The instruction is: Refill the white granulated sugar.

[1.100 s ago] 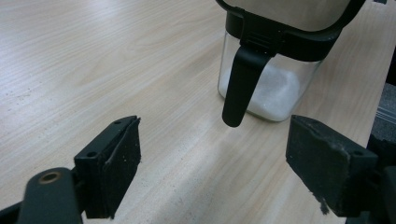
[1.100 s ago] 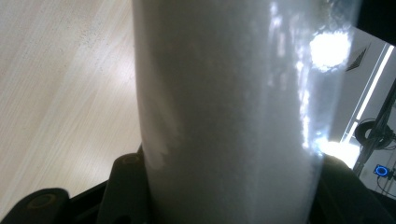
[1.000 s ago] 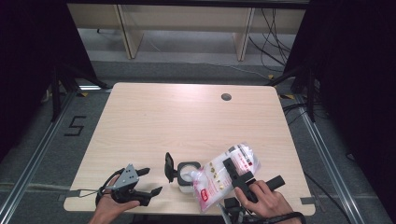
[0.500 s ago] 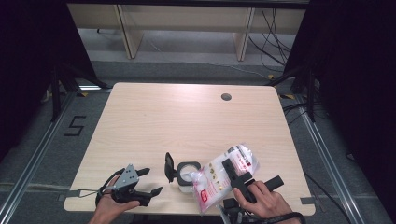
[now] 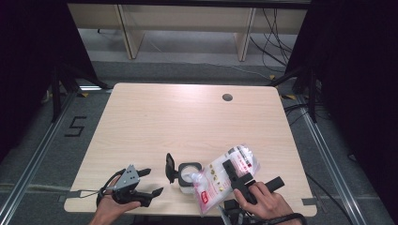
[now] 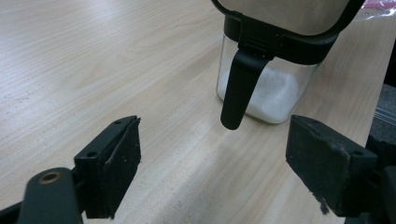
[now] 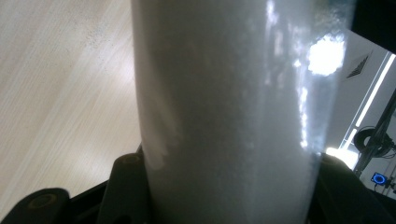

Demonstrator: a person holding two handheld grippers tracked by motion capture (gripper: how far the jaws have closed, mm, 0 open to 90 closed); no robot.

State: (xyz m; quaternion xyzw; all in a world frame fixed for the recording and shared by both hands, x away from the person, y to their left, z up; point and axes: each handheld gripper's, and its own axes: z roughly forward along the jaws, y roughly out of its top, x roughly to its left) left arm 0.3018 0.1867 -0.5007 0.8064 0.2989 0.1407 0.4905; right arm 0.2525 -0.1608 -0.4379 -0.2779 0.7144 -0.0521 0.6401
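A clear plastic bag of white powder (image 5: 220, 180) with red print hangs tilted over a small square glass jar (image 5: 190, 176). My right gripper (image 5: 231, 169) is shut on the bag, and in the right gripper view the bag (image 7: 224, 107) fills the gap between both jaws. The jar (image 6: 273, 88) holds some white powder, and its black hinged lid (image 5: 169, 168) stands open on its left side. My left gripper (image 5: 154, 181) rests open near the table's front left, pointing at the jar. In the left gripper view nothing is between the left gripper's (image 6: 212, 168) pads.
The light wooden table (image 5: 187, 122) has a round cable hole (image 5: 227, 97) at the back right. The jar and bag sit close to the front edge. Dark frames and cables stand beyond the table's sides.
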